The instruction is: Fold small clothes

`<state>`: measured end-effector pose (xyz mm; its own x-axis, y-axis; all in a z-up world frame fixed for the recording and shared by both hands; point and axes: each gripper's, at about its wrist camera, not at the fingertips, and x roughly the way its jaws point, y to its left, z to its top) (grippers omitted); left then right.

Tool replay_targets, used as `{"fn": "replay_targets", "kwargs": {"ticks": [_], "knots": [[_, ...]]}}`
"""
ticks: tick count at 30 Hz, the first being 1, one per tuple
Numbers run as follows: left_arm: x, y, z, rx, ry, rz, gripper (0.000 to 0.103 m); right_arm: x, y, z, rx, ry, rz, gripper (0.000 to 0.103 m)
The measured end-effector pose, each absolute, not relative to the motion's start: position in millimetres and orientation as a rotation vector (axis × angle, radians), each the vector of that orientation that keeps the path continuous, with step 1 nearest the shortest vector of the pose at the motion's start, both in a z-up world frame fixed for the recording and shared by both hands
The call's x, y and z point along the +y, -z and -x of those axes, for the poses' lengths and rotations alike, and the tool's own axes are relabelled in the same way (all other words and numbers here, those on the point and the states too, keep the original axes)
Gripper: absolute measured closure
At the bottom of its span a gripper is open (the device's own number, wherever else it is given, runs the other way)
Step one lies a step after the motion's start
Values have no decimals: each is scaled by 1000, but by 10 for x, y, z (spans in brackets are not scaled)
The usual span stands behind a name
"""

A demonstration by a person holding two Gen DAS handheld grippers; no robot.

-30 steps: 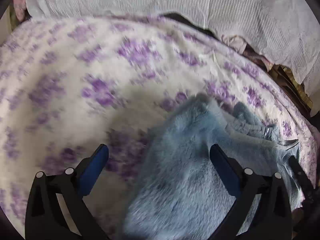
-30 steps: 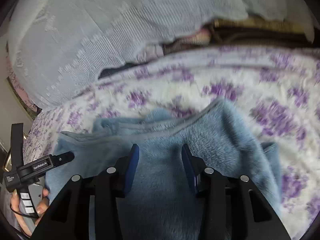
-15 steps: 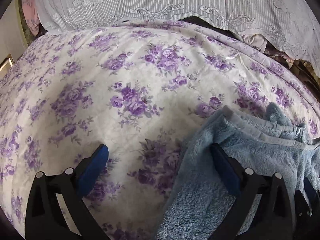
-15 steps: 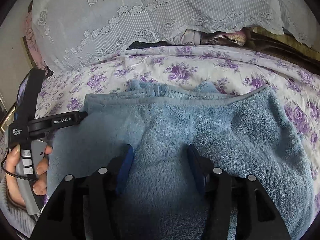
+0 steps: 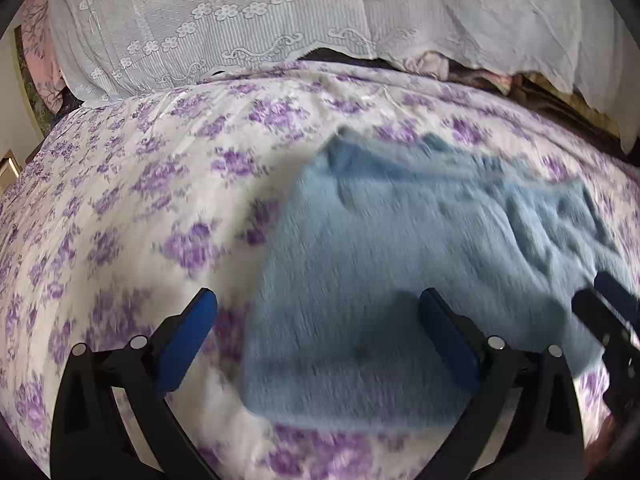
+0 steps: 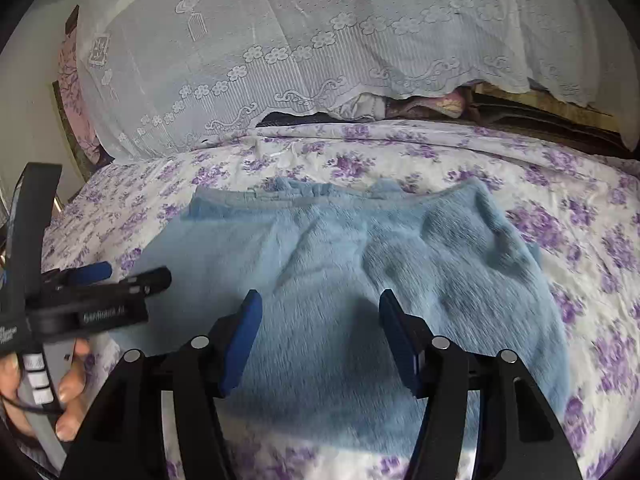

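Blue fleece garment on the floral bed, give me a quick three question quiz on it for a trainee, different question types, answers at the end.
1. True or false: the left hand-held gripper is clamped on the blue fleece garment.
2. Multiple choice: the garment lies on (A) a bare wooden table, (B) a purple floral bedsheet, (C) a tiled floor.
3. Fill in: beyond the bed hangs a white ____ curtain.

Key
1. False. Its jaws are wide apart; one finger is over the sheet, the other over the fleece.
2. B
3. lace
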<state>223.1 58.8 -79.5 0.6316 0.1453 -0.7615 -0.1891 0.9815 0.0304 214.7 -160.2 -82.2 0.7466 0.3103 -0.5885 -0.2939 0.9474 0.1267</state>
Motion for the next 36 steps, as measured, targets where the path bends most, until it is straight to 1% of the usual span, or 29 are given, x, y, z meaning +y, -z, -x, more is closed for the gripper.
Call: {"fn": "replay_targets", "kwargs": {"ticks": [3,6,9,14,18,21,24,25,26,30,32,34,36], "knots": [[513,868,-2095,873,-189,46,5,-1713,912,-2122,682,-281,-32,40],[485,980,-2144,894,-182,31,4,-1718,1045,-2221,735,-275,-29,33],[545,1084,-2207,914,-148,74,4,-1658,1059,-2208,731,-268,7,30],[590,1035,-2193,914,-134,112,4,-1705,1054,-2215,726,-281,-18,30],[599,784,-2070,834,-117,141,4,-1843,806,-2125,634,-262,-67,30],[554,718,-2039,804,-73,157,4,-2013,753,-2169,621,-199,-89,30],[365,912,-2148,871,-92,51,4,-2116,1009,-2376,729,-133,-92,29],[294,1007,-2188,889,-104,0,4,-2103,1106,-2415,735,-138,-73,25],[253,1054,-2203,884,-112,-29,4,-2076,1093,-2411,731,-137,-56,25],[277,911,-2127,866,-136,-8,4,-2076,1006,-2345,704,-124,-77,25],[255,740,-2051,819,-97,26,5,-2059,881,-2247,665,-164,-126,25],[177,655,-2018,783,-88,9,5,-1930,811,-2157,634,-213,-94,25],[49,748,-2091,803,-94,-44,5,-1779,907,-2162,663,-227,-26,25]]}}
